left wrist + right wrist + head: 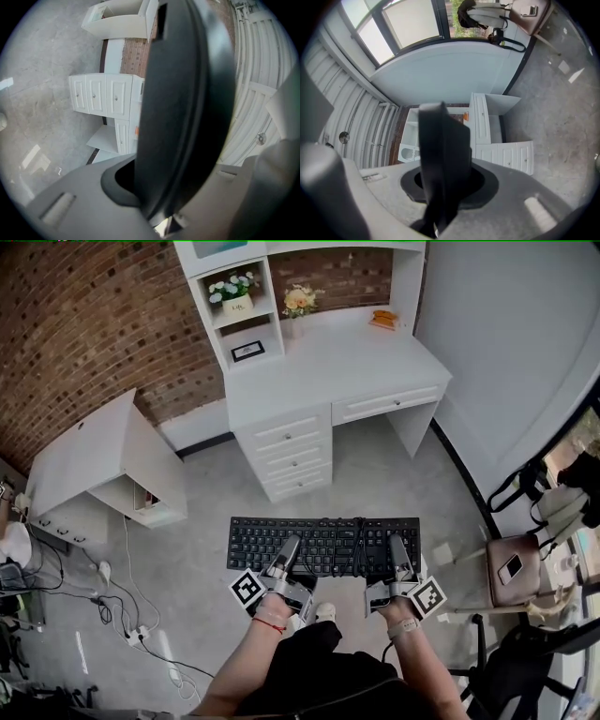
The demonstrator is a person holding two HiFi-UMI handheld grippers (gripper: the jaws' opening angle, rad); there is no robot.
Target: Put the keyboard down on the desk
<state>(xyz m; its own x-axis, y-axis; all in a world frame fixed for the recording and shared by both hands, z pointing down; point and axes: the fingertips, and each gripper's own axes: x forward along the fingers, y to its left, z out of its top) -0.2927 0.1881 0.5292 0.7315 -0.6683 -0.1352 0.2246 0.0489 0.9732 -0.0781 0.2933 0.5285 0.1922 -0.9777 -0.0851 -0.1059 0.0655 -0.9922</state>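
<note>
A black keyboard (pixel 323 545) is held level in the air over the grey floor, in front of the white desk (pixel 328 362). My left gripper (pixel 288 551) is shut on its near edge at the left of the middle. My right gripper (pixel 400 554) is shut on the near edge close to the right end. In the left gripper view the keyboard (pixel 187 93) stands edge-on between the jaws, with the desk's drawers (pixel 101 96) behind it. The right gripper view shows the keyboard (pixel 443 154) clamped the same way, the desk (pixel 499 140) beyond.
The desk top carries a small orange thing (pixel 382 320), flowers (pixel 298 301) and a framed card (pixel 247 351) on its shelves. A white cabinet (pixel 94 465) stands at the left. Cables and a power strip (pixel 122 615) lie on the floor. A stool with a phone (pixel 513 568) is at the right.
</note>
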